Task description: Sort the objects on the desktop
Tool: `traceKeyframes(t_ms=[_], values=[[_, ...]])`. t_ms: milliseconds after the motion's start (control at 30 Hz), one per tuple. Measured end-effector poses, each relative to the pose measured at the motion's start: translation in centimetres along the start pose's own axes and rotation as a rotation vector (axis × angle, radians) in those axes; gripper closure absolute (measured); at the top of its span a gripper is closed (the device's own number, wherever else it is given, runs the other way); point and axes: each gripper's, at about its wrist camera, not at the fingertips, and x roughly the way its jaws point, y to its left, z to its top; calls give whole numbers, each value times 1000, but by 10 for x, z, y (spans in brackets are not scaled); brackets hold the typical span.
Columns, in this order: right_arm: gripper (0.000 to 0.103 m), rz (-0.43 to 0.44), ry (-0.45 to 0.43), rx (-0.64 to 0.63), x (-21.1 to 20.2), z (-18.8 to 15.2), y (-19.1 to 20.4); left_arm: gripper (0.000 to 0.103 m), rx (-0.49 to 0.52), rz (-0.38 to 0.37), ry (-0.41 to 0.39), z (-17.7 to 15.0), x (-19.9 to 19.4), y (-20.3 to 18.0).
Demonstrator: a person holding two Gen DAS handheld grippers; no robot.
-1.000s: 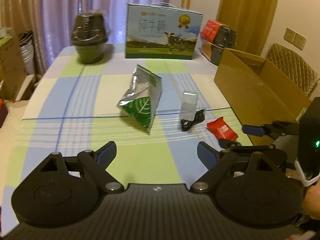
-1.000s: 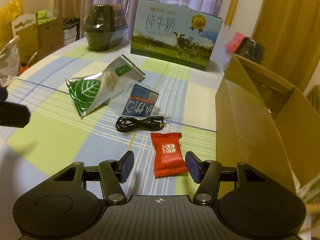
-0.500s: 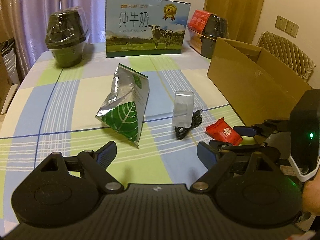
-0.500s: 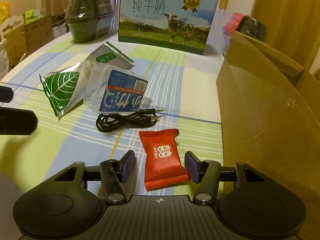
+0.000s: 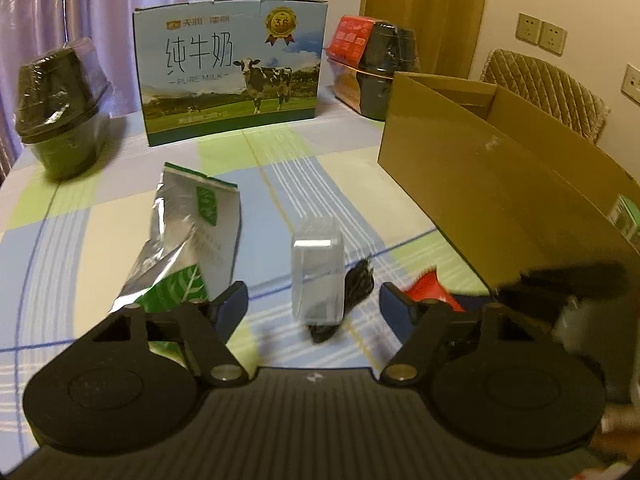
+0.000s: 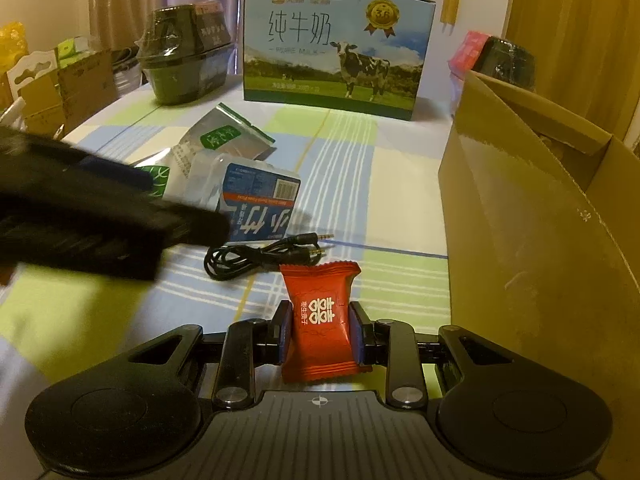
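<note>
My right gripper (image 6: 320, 330) is shut on a red candy packet (image 6: 318, 304), low over the checked tablecloth (image 6: 380, 184). Just beyond it lies a coiled black audio cable (image 6: 260, 256), then a blue-and-clear tissue pack (image 6: 256, 204) and a silver-green snack bag (image 6: 220, 140). My left gripper (image 5: 314, 304) is open, its fingers either side of the tissue pack (image 5: 318, 264), which stands just ahead. The cable (image 5: 358, 284) and the candy (image 5: 430, 292) show to its right, the snack bag (image 5: 188, 240) to its left. The left gripper (image 6: 100, 220) appears blurred in the right wrist view.
An open cardboard box (image 6: 540, 220) stands along the right side of the table. A milk carton case (image 5: 232, 68) sits at the back, with a wrapped black bowl (image 5: 60, 112) at the back left and stacked bowls (image 5: 380, 68) at the back right.
My right gripper has closed on the red candy packet. My left gripper has moved forward and right, up to the tissue pack.
</note>
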Motion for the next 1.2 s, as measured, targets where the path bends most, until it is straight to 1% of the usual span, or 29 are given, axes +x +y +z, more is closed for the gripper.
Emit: traceKeyframes(t_ms=[33, 67, 100, 133, 167, 200, 267, 400, 533, 667, 733, 833, 933, 967, 1067, 1200], values=[[77, 2, 3, 0, 0, -1, 1, 43, -12, -8, -6, 3, 5, 0], [77, 3, 7, 0, 0, -2, 1, 49, -18, -14, -5, 5, 9, 0], [77, 3, 10, 0, 0, -4, 1, 59, -21, -13, -1, 7, 12, 0], [77, 4, 14, 0, 1, -5, 2, 65, -20, -8, 4, 8, 16, -1], [77, 4, 14, -1, 0, -7, 2, 77, -17, -1, 10, 9, 18, -3], [77, 4, 14, -2, -2, -8, 3, 78, -17, 3, 13, 9, 17, -3], [77, 13, 17, 3, -6, -10, 4, 78, -19, 19, 4, 5, 8, -5], [77, 43, 15, 6, -24, -20, 7, 78, -30, 69, -20, -19, -34, -12], [77, 84, 17, 8, -53, -35, 14, 78, -71, 86, -1, -61, -86, -30], [77, 109, 27, 0, -83, -55, 21, 78, -117, 100, 18, -98, -124, -50], [77, 113, 38, 6, -96, -65, 23, 78, -131, 104, 29, -111, -137, -59], [77, 113, 56, 14, -112, -78, 23, 78, -110, 120, 59, -128, -146, -71], [77, 108, 68, 9, -122, -89, 24, 78, -122, 118, 88, -138, -150, -77], [77, 109, 74, 8, -124, -91, 24, 77, -114, 124, 89, -139, -151, -79], [77, 105, 77, 5, -128, -96, 24, 69, -101, 139, 89, -139, -151, -82], [77, 103, 80, -1, -128, -100, 23, 66, -94, 153, 109, -136, -144, -80]])
